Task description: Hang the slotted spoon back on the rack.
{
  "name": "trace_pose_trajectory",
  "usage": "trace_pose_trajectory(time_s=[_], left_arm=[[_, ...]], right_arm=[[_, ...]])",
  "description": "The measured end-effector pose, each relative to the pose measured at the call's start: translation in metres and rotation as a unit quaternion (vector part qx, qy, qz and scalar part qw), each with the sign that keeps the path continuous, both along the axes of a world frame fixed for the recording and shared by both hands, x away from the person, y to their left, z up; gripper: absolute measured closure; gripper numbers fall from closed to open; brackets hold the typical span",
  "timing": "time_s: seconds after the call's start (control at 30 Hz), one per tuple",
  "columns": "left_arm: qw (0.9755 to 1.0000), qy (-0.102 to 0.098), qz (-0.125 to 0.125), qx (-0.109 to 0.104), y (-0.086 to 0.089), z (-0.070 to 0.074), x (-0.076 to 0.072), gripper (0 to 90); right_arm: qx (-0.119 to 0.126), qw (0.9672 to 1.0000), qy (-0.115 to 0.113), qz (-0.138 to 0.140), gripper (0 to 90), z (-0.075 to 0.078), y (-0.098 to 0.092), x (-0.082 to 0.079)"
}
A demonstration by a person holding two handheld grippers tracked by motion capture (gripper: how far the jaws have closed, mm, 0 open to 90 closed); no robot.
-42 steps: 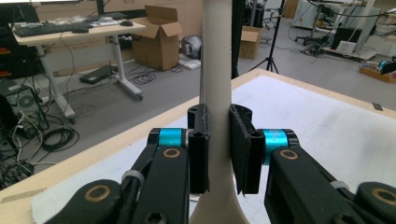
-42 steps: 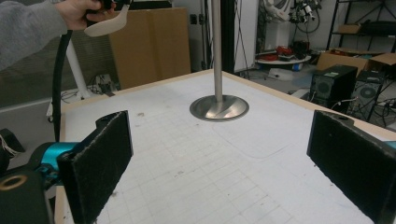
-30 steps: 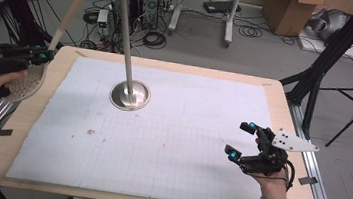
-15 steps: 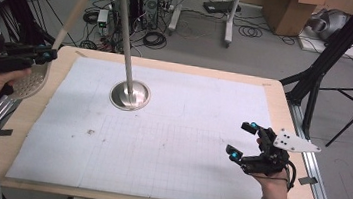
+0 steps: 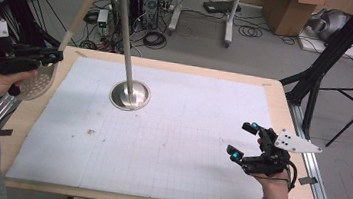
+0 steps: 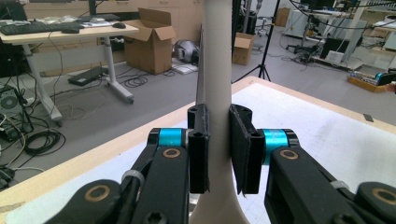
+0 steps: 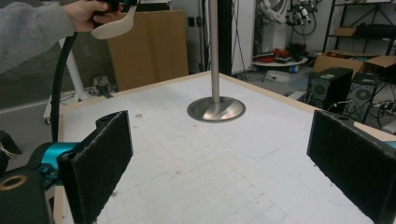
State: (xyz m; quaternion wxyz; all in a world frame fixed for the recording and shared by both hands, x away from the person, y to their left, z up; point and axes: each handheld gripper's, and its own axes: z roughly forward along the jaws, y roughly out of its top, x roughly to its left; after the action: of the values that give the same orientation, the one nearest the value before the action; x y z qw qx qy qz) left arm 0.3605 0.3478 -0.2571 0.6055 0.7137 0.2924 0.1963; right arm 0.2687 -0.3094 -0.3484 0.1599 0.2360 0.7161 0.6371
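Observation:
A skimmer spoon with a pale wooden handle (image 5: 79, 13) and a perforated head (image 5: 35, 82) is held over the table's left edge, handle tilted up and away. My left gripper (image 5: 53, 58) is shut on the handle just above the head. In the left gripper view the handle (image 6: 217, 56) rises between the two black pads (image 6: 198, 140), which press on it. The spoon's head (image 7: 114, 25) also appears at the top left of the right gripper view. My right gripper (image 5: 240, 139) hovers open near the table's front right corner, nothing between its pads (image 7: 100, 158).
A metal stand with a round base (image 5: 129, 95) and a tall pole (image 5: 126, 43) stands at the back left of the white gridded mat (image 5: 169, 144). The wooden table edge (image 5: 290, 142) runs along the right. Tripod legs, cables and boxes lie on the floor beyond.
My left gripper has drifted slightly to the right with the spoon. The right gripper has stayed where it was.

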Motion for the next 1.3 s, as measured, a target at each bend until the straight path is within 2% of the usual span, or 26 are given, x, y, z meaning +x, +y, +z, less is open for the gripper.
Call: trace_pose_trajectory(time_s=[0.17,0.3,0.8,1.3], left_arm=[[1.0,0.002,0.002,-0.001,-0.003,-0.002,0.001,77.9],[0.9999,-0.001,0.016,-0.002,-0.008,-0.005,0.002,77.9],[0.9994,0.018,0.026,0.013,-0.03,-0.015,0.015,78.0],[0.999,0.038,0.015,0.018,-0.046,-0.019,0.025,78.0]], right_arm=[[-0.002,1.0,0.002,0.001,5.6,0.0,0.001,0.0],[0.0,1.0,-0.001,0.0,5.6,0.0,0.0,0.0],[0.001,1.0,0.002,0.001,5.6,0.0,0.0,0.0],[0.002,1.0,-0.001,0.001,5.6,0.001,0.0,0.0]])
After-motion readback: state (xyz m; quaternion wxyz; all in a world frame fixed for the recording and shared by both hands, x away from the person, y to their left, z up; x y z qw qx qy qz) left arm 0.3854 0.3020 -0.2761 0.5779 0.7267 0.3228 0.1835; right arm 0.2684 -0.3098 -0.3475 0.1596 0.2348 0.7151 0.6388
